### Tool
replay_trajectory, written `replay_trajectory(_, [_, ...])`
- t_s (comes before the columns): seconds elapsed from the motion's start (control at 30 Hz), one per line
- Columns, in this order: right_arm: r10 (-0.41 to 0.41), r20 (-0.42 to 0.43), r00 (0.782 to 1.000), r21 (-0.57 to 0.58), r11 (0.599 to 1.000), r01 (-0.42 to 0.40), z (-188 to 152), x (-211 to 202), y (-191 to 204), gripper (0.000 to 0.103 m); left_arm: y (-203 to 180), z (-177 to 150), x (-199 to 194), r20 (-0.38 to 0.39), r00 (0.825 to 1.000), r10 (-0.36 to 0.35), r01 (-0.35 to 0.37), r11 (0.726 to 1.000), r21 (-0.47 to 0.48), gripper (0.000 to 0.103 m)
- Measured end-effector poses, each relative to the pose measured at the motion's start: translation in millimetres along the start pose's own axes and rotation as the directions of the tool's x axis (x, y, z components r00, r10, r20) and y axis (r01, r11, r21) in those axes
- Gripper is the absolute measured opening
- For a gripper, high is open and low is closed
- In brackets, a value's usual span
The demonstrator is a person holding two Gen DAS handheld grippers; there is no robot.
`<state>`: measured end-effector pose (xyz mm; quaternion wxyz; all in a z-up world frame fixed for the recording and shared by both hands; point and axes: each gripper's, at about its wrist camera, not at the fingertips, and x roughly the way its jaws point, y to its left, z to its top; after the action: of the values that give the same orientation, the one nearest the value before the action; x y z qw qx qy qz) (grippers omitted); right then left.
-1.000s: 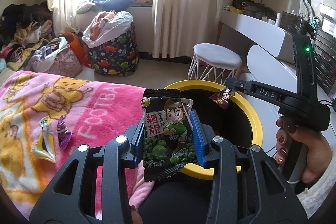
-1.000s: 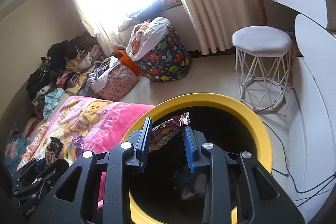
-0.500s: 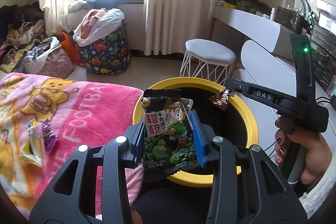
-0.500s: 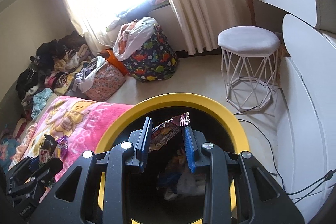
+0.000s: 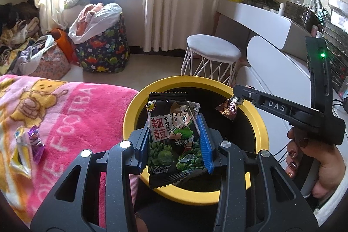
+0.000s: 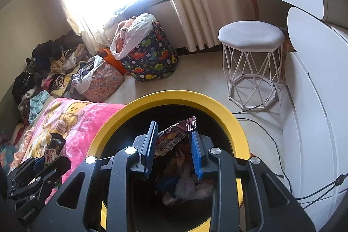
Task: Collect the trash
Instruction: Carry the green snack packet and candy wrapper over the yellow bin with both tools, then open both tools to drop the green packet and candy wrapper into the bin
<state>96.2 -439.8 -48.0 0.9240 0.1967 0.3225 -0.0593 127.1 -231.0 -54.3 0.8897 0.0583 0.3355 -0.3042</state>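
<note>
My left gripper [image 5: 174,142] is shut on a dark green-pea snack packet [image 5: 171,136] and holds it upright over the near rim of the yellow-rimmed black trash bin [image 5: 134,105]. My right gripper [image 6: 174,145] is shut on a small brown-red snack wrapper [image 6: 174,136] and holds it over the bin's opening [image 6: 230,114], where several pieces of trash lie at the bottom. In the left wrist view the right gripper [image 5: 236,94] reaches in from the right with the wrapper [image 5: 228,108] hanging from its tip. Two small wrappers [image 5: 28,145] lie on the pink blanket [image 5: 76,114].
A white stool [image 5: 213,55] stands behind the bin, a white dresser [image 5: 271,32] on the right. A dinosaur-print laundry bag [image 5: 102,51] and heaps of clothes [image 6: 54,71] sit by the curtained window. A black cable [image 6: 269,138] runs on the floor to the right of the bin.
Both grippers have moved a little further over the bin, each still holding its wrapper. The left view has swung right, so the blanket wrappers sit further left.
</note>
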Motion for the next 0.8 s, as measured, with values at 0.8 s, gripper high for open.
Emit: replay_trajectory(0.8, [-0.004,0.01,1.0,0.014,1.0,0.004,-5.6,2.3,2.9,0.053,3.4,1.5,19.5,-0.039,0.999,-0.016,0.015,0.999,-0.033,0.072])
